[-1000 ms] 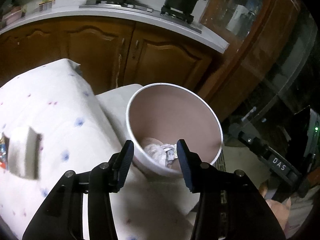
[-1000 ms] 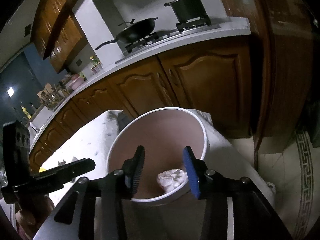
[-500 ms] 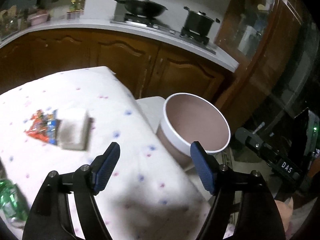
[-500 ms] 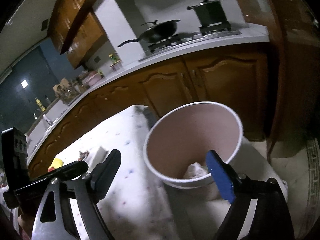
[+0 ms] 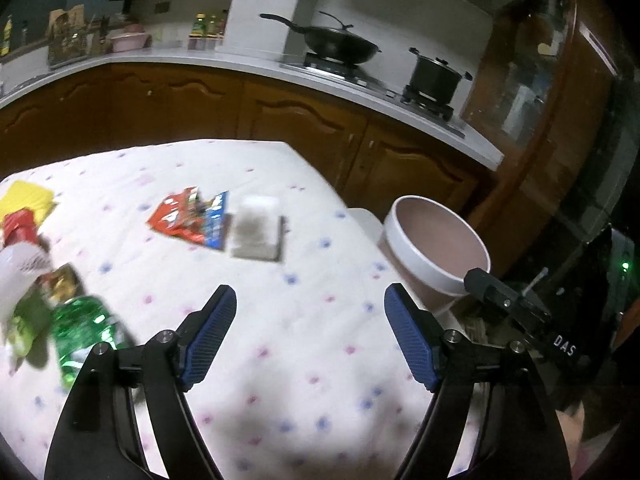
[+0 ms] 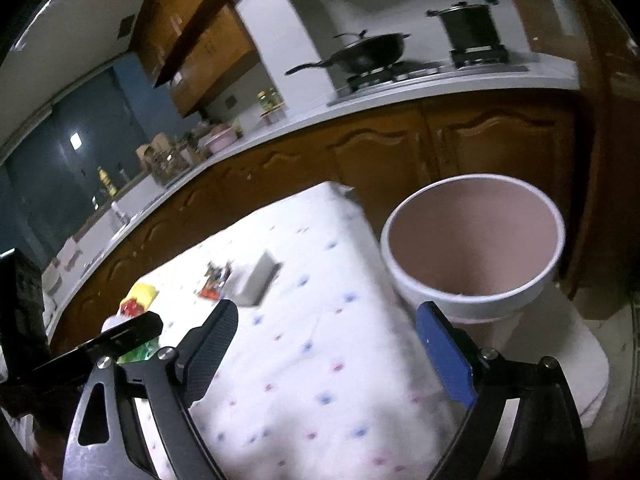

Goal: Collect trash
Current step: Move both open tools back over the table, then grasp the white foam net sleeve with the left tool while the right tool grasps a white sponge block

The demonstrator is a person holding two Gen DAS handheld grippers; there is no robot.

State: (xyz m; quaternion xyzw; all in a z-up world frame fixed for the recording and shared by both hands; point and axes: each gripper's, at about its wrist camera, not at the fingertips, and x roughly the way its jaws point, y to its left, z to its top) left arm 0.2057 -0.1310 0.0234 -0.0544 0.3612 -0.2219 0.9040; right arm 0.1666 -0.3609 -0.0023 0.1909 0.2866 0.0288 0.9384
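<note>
A white trash bin [image 5: 436, 256] with a brownish inside stands off the table's right edge; it also shows in the right wrist view [image 6: 472, 248]. On the dotted tablecloth [image 5: 280, 340] lie a red and blue snack wrapper [image 5: 188, 220], a white box-like piece [image 5: 256, 232], a green plastic bottle [image 5: 80, 332], a red-capped white bottle [image 5: 20, 248] and a yellow item [image 5: 28, 196]. My left gripper [image 5: 310, 336] is open and empty above the table. My right gripper [image 6: 328, 352] is open and empty, between table and bin.
Brown kitchen cabinets [image 5: 280, 120] with a white counter run behind the table. A wok [image 5: 340, 46] and a pot [image 5: 436, 76] sit on the stove. The bin stands on a white stool-like base [image 6: 560, 360]. The other gripper's body [image 5: 516, 312] shows at right.
Both grippers have pulled back from over the bin and opened wide. The views have swung left, bringing the table and its litter into sight.
</note>
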